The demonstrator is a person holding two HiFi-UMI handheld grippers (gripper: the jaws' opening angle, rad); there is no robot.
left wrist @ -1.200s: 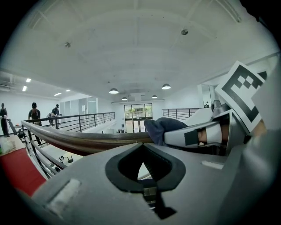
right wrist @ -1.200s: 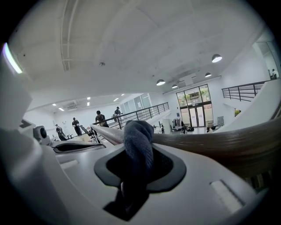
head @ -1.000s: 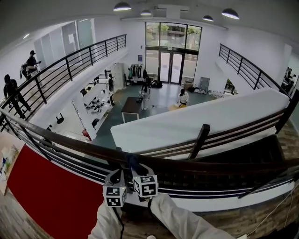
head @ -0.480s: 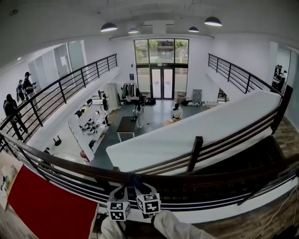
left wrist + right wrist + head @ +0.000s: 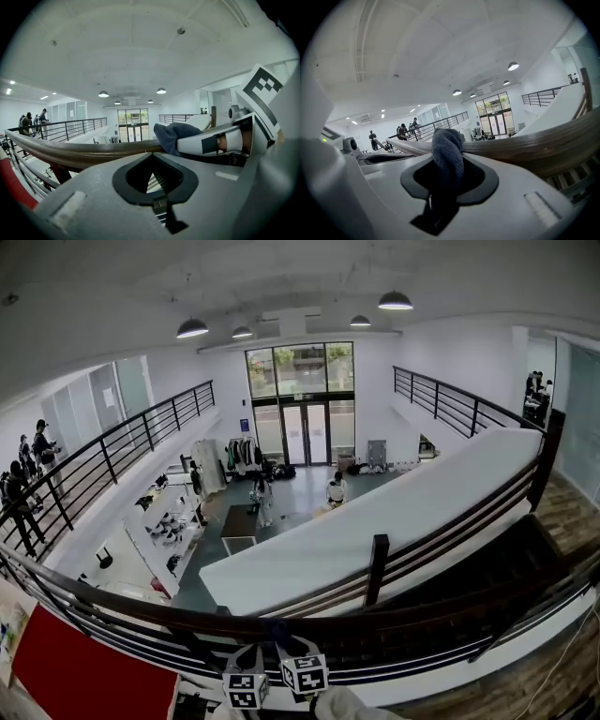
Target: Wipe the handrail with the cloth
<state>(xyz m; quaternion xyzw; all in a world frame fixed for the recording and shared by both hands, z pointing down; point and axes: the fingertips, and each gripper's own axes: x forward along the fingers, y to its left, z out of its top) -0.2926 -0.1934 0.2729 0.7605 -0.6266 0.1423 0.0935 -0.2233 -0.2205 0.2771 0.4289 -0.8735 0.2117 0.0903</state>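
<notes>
Plainly, the dark blue cloth point(image 5: 447, 150) was bunched into a roll that rose out of the right claw point(image 5: 447, 180), whose jaws were clamped on its lower part. Its rounded top lay against the brown wooden handrail point(image 5: 543, 140), which crossed that view just beyond the jaws.

From the left gripper view, the cloth point(image 5: 176, 133) sat on top of the handrail point(image 5: 93, 152), with the right claw point(image 5: 220, 143) reaching in behind it from the right. The left claw point(image 5: 154, 176) had its jaws together with nothing held; only the railing bars point(image 5: 154, 180) showed through the diamond-shaped opening. It was close under the handrail, though whether it touched could not be told.

Seen from the head camera, the two claws were side by side at the bottom edge, the left claw point(image 5: 244, 688) just beside the right claw point(image 5: 305, 673), marker cubes facing up. The cloth point(image 5: 275, 632) showed as a dark lump between them at the curved handrail point(image 5: 422, 610).

Beyond the handrail lay a hall on the floor below, with glass doors point(image 5: 305, 432) at its far end and two people point(image 5: 262, 498) on the grey floor. More people point(image 5: 28, 484) stood along the left balcony, and a red mat point(image 5: 84, 681) lay at the lower left
</notes>
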